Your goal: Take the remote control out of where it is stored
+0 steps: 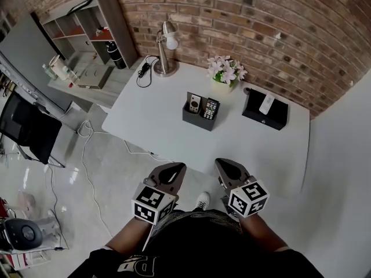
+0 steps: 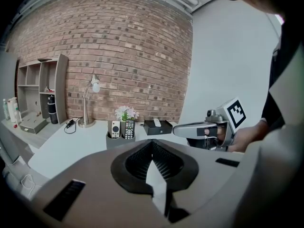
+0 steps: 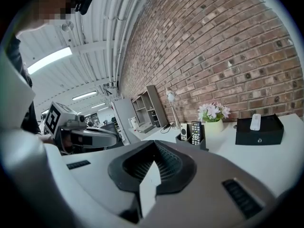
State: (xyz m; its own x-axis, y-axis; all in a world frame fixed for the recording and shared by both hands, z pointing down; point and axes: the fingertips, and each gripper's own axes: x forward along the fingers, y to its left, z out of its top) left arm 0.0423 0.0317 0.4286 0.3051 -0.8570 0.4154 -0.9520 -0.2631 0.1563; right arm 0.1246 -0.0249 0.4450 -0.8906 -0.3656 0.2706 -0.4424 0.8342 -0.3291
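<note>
1. Head view: light was bright and even. The white table showed only faint shadows, and the brick wall bowed at the frame's top edge.
2. Left gripper view: the centre was sharp and the corners were dark.
3. Right gripper view: a ceiling strip light glared at upper left, and the right gripper looked slightly soft in the foreground.

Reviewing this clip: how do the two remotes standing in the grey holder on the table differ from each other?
The pale remote has a light face with one dark round pad, while the black remote is dark all over and covered with many small buttons. The black remote also looks wider than the pale remote. Both stand upright, side by side, in the same grey holder, with their button faces toward the person.
</note>
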